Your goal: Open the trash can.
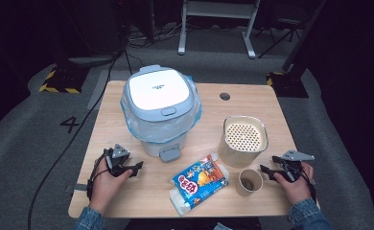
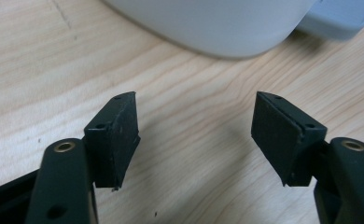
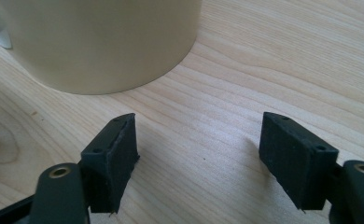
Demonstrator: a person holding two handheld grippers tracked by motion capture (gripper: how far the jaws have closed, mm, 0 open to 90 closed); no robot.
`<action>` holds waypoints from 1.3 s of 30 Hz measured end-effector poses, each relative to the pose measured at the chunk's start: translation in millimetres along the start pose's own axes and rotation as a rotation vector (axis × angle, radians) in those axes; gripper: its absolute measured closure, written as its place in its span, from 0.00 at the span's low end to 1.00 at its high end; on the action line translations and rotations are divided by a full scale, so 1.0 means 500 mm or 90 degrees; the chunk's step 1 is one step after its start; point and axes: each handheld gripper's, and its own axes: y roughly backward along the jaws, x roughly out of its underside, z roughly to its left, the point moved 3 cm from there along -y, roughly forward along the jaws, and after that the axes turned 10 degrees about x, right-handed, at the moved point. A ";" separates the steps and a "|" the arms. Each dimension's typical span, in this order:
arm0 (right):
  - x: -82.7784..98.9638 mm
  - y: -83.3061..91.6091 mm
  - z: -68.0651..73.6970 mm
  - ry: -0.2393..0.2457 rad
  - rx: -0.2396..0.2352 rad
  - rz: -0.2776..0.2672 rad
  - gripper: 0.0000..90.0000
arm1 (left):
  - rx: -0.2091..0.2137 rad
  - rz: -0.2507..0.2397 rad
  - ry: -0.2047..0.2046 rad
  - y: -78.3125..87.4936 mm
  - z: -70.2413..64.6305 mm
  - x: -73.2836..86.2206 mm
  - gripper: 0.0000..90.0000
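Partly hidden, bin (image 1: 160, 103) base behind its bag (image 1: 175, 128).

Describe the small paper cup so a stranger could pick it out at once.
Start at the big white lidded bin on the wooden table, then go to the tall cream container at its right. The paper cup stands just in front of that container: small, open-topped, without a perforated top.

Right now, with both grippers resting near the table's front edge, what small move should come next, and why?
Probably ease the right gripper forward toward the paper cup. Its jaws stand open with bare wood between them, and the cup is the nearest thing to it. The left gripper is open too, short of the white bin.
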 end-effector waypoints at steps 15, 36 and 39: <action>0.000 0.000 0.000 0.000 -0.001 0.000 0.31 | 0.057 -0.052 -0.043 0.078 -0.015 -0.061 0.53; 0.000 0.000 0.000 0.000 -0.001 0.000 0.31 | 0.168 -0.093 -0.127 0.198 -0.078 -0.156 0.93; 0.000 0.000 0.000 0.000 -0.001 0.000 0.31 | 0.171 -0.096 -0.139 0.206 -0.085 -0.172 1.00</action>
